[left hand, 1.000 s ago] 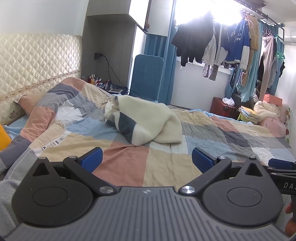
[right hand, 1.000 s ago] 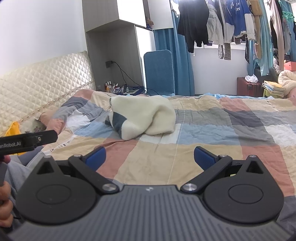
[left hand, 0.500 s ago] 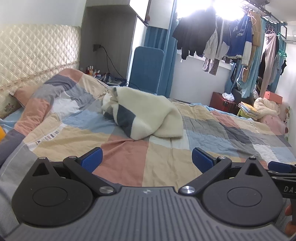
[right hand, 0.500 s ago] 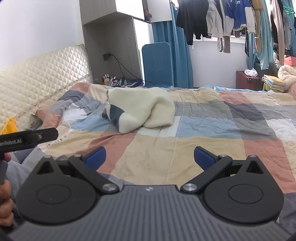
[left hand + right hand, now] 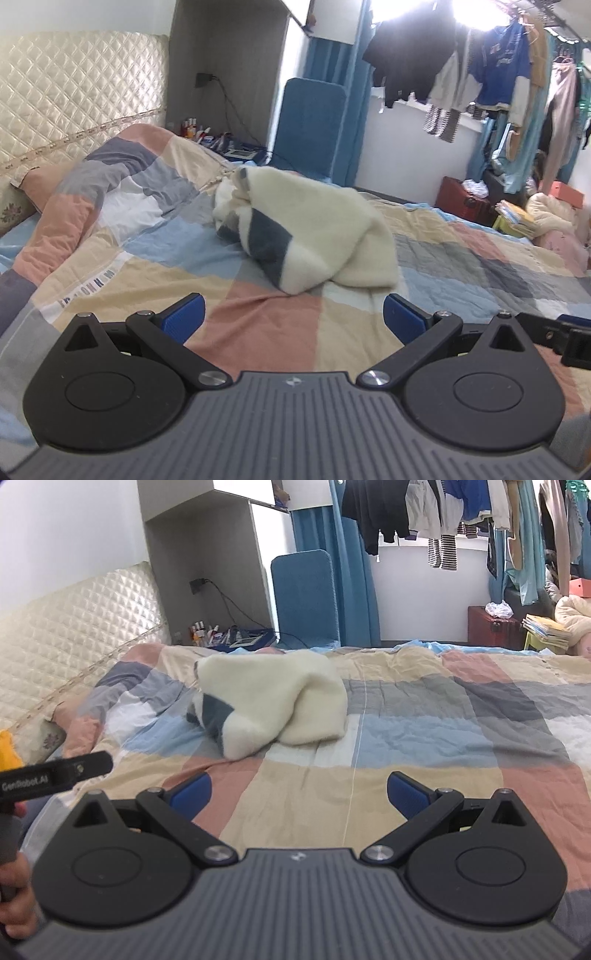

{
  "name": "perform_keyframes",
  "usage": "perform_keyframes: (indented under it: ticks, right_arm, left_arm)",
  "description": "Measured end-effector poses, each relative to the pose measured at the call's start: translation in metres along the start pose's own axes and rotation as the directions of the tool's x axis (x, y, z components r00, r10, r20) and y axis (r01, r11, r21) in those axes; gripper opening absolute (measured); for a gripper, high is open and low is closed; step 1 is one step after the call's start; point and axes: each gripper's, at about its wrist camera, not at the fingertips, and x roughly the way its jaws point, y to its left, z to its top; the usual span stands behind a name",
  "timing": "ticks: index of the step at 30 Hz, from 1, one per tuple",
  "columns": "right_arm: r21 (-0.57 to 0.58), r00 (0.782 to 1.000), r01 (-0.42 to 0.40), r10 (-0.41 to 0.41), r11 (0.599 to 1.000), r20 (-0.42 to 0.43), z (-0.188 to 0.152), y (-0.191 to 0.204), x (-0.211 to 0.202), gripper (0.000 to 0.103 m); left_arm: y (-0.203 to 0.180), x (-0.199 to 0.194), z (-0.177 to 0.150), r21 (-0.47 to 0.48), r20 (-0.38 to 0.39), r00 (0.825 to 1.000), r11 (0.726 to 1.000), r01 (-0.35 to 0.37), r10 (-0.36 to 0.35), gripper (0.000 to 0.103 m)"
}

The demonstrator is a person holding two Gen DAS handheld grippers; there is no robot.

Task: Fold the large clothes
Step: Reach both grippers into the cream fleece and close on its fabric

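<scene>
Both grippers are now closer to the cream fleece garment (image 5: 314, 225) on the bed (image 5: 280, 332). It looks bigger in both views than 1 second ago.

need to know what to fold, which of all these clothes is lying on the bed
The cream fleece garment with dark blue-grey patches, bunched on the checked quilt. The other clothes hang by the window or sit piled beyond the bed.

Right gripper (image 5: 297, 794) gapes over the quilt (image 5: 424, 738), short of the crumpled fleece garment (image 5: 273, 705).
</scene>
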Motion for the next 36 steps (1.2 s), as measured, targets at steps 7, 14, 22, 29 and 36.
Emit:
perform_keyframes:
  ticks: [7, 14, 22, 29, 36]
  right_arm:
    - [-0.013, 1.000, 0.005, -0.005, 1.000, 0.016, 0.030, 0.008, 0.042, 0.103]
    - [0.036, 1.000, -0.013, 0.012, 0.999, 0.017, 0.053, 0.004, 0.094, 0.103]
    - [0.237, 0.995, -0.037, 0.059, 0.971, -0.086, 0.056, -0.028, 0.188, 0.103]
    - [0.369, 0.984, -0.039, 0.099, 0.929, -0.146, 0.034, -0.047, 0.241, 0.103]
    - [0.458, 0.978, -0.049, 0.135, 0.887, -0.158, 0.014, -0.072, 0.293, 0.099]
  left_arm:
    - [0.017, 0.049, 0.035, -0.055, 0.028, 1.000, 0.998, -0.010, 0.012, 0.103]
    - [0.030, 0.120, 0.059, -0.083, 0.016, 1.000, 0.997, 0.004, -0.003, 0.103]
    - [0.052, 0.244, 0.046, -0.190, -0.149, 0.987, 0.981, 0.034, -0.063, 0.103]
    - [0.074, 0.321, 0.017, -0.311, -0.155, 0.961, 0.934, 0.174, -0.231, 0.103]
    - [0.073, 0.363, -0.002, -0.305, -0.108, 0.954, 0.923, 0.235, -0.278, 0.101]
